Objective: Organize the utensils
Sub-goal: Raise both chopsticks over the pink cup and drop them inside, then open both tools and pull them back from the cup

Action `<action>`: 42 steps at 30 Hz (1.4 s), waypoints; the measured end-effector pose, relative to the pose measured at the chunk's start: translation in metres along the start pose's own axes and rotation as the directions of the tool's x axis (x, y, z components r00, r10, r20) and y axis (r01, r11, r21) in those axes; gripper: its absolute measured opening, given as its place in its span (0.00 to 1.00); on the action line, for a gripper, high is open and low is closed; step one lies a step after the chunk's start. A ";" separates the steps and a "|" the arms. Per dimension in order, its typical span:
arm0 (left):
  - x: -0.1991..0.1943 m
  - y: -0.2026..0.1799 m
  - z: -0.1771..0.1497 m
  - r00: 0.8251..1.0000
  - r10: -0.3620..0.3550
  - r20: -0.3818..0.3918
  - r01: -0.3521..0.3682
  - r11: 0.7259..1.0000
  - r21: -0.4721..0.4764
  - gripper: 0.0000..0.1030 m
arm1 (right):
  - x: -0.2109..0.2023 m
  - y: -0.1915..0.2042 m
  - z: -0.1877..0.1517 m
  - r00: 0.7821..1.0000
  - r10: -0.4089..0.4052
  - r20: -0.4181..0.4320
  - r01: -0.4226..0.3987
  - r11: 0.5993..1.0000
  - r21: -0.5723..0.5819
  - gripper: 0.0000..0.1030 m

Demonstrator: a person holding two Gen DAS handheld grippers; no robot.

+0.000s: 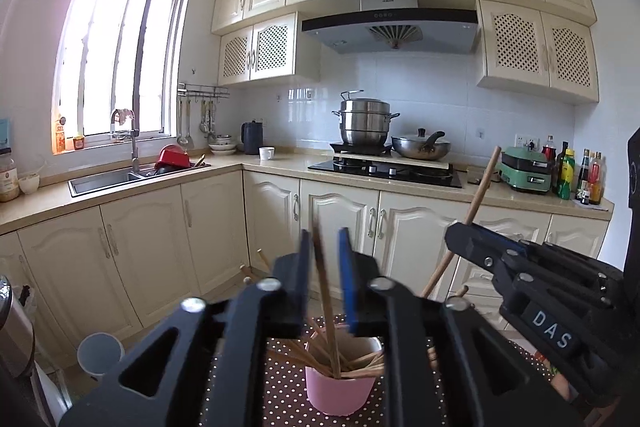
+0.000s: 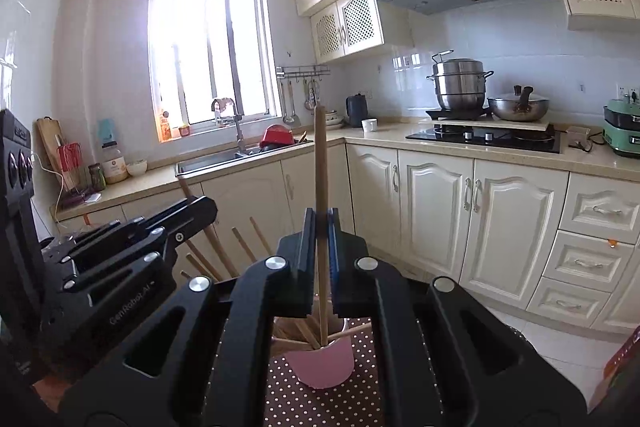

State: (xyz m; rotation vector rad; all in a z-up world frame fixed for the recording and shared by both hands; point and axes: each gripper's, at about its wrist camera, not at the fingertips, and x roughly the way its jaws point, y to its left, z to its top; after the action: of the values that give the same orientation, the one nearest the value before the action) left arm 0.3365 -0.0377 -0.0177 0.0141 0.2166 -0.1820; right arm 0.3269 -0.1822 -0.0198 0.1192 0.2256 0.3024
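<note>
Your two grippers hang over the pink cup, each with a chopstick between its jaws.

Pink cup (image 1: 339,389) sits on the polka-dot tabletop (image 1: 280,399), bristling with wooden chopsticks (image 1: 362,363). Your left gripper (image 1: 325,247) has its jaws narrowly parted around a dark chopstick (image 1: 326,311) whose lower end is in the cup, the pads not pressing it. Your right gripper (image 2: 321,227) is clamped on an upright chopstick (image 2: 320,163) reaching into the same cup. Kitchen cabinets (image 2: 432,203) lie beyond.
</note>
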 end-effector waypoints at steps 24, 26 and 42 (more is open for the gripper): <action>-0.039 0.008 -0.003 0.985 0.134 0.105 -0.140 0.989 0.050 0.64 | 0.001 0.010 -0.013 0.999 0.002 -0.046 -0.002 1.000 -0.008 0.07; -0.041 0.007 -0.003 0.984 0.140 0.106 -0.147 0.988 0.054 0.64 | 0.002 0.011 -0.013 0.999 0.003 -0.053 -0.003 1.000 -0.012 0.07; -0.056 0.018 -0.001 0.982 0.156 0.108 -0.161 0.986 0.041 0.65 | 0.005 0.018 -0.012 0.996 0.019 -0.085 -0.019 1.000 0.004 0.45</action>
State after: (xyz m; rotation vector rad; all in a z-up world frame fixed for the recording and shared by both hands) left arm 0.2855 -0.0095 -0.0072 0.0713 0.1056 -0.0288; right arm 0.3232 -0.1626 -0.0296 0.1121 0.3098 0.3266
